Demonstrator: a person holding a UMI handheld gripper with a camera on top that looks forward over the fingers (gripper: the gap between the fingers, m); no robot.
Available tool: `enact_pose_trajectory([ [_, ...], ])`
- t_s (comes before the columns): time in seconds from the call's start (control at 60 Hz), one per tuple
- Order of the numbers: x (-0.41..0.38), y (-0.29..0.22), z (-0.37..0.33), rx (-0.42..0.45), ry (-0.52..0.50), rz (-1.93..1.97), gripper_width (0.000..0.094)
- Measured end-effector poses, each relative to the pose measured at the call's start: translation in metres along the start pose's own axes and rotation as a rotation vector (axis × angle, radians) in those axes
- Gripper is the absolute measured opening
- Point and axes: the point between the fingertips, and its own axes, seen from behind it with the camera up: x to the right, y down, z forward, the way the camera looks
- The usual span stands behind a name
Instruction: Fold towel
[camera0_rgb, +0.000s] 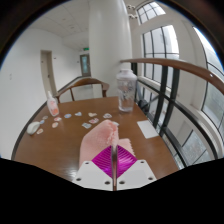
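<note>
Two fingers of the gripper (114, 170) show at the bottom centre of the frame, drawn close together with their magenta pads nearly meeting. A pink cloth, most likely the towel (103, 146), rises from between them and spreads slightly up and to the left, so the fingers look pinched on one edge or corner of it. How much of the towel lies flat on the wooden table (60, 150) and how much is lifted cannot be told.

Farther up the frame, near the centre, several small items (92, 119) lie scattered on the table. A tall clear jug (125, 90) stands right of centre in the upper half, a pink object (52, 106) stands at the left, and a white sheet (148, 128) lies toward the right edge of the table.

My judgement is that the fold is in its early part, with a corner being carried. To do it well, keep the pinch firm, lift only enough for the cloth to clear itself, carry the held edge straight over to the opposite edge, and lay it down square before letting go.
</note>
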Motion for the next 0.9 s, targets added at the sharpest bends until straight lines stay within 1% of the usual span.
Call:
enact_pose_trajectory([
  [0.133,0.043,0.028,0.014,-0.059,0.073,-0.015,0.0028],
  [0.15,0.047,0.03,0.019,-0.065,0.072,-0.013,0.0046],
  [0.167,0.048,0.032,0.019,-0.067,0.07,-0.009,0.0128],
  [0.2,0.049,0.034,0.02,-0.07,0.064,0.001,0.0195],
  [0.333,0.049,0.038,0.016,-0.076,0.028,0.045,0.0869],
  [0.4,0.052,0.036,0.005,-0.063,0.036,0.04,0.0813],
  [0.45,0.054,0.034,-0.006,-0.047,0.047,0.029,0.0836],
  [0.5,0.052,0.029,-0.019,-0.025,0.048,0.02,0.0836],
  [0.7,0.013,0.023,-0.098,0.065,-0.007,-0.013,0.0836],
  [0.833,-0.018,0.031,-0.154,0.132,-0.034,-0.071,0.0836],
  [0.9,-0.032,0.041,-0.174,0.139,-0.044,-0.096,0.0843],
])
